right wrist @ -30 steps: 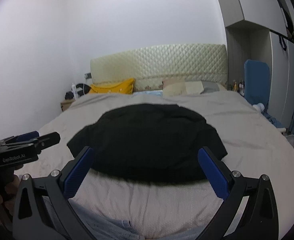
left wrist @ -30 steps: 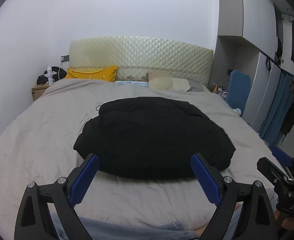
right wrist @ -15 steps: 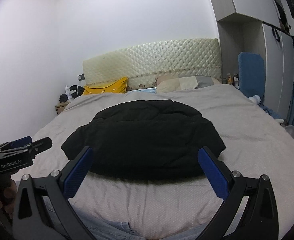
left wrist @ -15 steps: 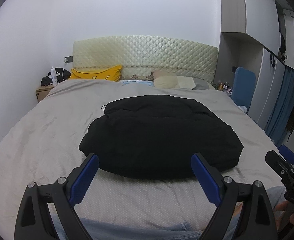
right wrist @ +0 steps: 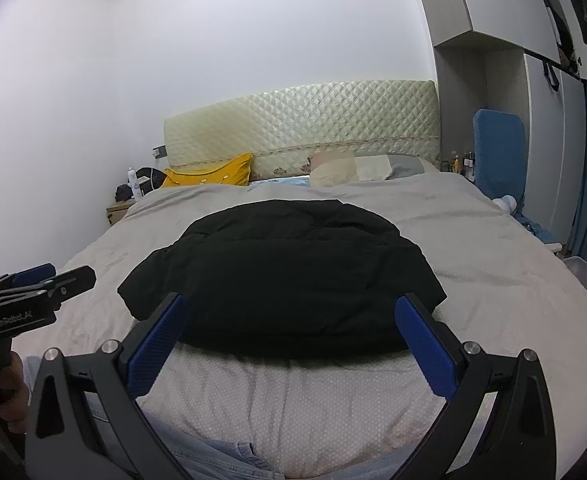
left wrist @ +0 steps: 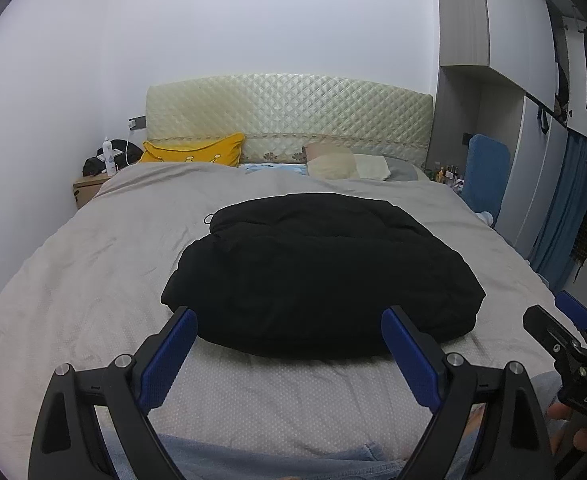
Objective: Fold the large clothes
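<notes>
A black padded jacket lies folded into a thick bundle on the grey bed cover; it also shows in the right wrist view. My left gripper is open and empty, held just short of the bundle's near edge. My right gripper is open and empty, also held before the near edge. The right gripper shows at the right edge of the left wrist view, and the left gripper shows at the left edge of the right wrist view.
A quilted cream headboard, a yellow pillow and a beige pillow are at the far end. A nightstand with a bottle stands far left. A wardrobe and blue curtain are right. Denim-clad legs are below.
Both grippers have shifted slightly, so the view of the jacket moved a little. The jacket itself has not moved and both grippers stayed open.
</notes>
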A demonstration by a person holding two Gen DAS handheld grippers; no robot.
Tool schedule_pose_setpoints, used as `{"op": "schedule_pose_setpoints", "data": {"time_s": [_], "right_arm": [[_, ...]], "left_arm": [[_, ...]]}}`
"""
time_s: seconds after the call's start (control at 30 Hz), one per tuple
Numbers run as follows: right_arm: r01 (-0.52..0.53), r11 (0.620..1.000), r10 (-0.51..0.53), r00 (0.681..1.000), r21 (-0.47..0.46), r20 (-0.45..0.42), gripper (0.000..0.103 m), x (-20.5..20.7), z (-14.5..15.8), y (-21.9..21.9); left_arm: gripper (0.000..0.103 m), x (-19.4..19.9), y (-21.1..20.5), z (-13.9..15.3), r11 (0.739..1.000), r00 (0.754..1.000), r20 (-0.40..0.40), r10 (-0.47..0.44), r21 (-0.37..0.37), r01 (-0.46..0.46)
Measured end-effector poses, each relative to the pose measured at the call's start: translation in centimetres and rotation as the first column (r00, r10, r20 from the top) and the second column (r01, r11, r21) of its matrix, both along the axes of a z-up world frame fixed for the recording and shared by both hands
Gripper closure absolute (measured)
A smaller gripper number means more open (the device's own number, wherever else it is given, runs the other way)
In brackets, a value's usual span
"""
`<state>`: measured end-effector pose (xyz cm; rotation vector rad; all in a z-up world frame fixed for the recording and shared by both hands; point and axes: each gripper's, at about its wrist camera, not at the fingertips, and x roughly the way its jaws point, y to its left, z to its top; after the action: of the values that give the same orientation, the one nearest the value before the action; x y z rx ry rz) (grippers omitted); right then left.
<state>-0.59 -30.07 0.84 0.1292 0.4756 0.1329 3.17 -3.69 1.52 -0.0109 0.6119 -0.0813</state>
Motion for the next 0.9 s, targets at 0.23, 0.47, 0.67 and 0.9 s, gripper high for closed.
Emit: {"op": "schedule_pose_setpoints", "data": {"time_s": [0.23, 0.47, 0.67, 0.9], "right_arm": [[0.007, 1.0, -0.007, 1.0, -0.013, 0.0, 0.0, -0.22, -0.03, 0.12], [0.011, 1.0, -0.011, 1.0, -0.016, 0.002, 0.0, -0.41, -0.04, 0.18], [0.014, 1.0, -0.014, 1.0, -0.021, 0.004, 0.0, -0.61, 0.04, 0.23], [0.03, 0.999, -0.029, 1.0, -0.019, 0.011, 0.0, -0.78, 0.16, -0.02]], "left_arm": [[0.009, -0.14, -0.12, 0.15, 1.0, 1.0, 0.001, 0.002, 0.005, -0.002], [0.009, -0.25, -0.11, 0.35, 1.0, 1.0, 0.006, 0.005, 0.01, -0.005], [0.009, -0.46, -0.26, 0.37, 1.0, 1.0, 0.008, 0.002, 0.011, -0.002], [0.009, -0.67, -0.16, 0.61, 1.0, 1.0, 0.013, 0.003, 0.007, -0.003]]}}
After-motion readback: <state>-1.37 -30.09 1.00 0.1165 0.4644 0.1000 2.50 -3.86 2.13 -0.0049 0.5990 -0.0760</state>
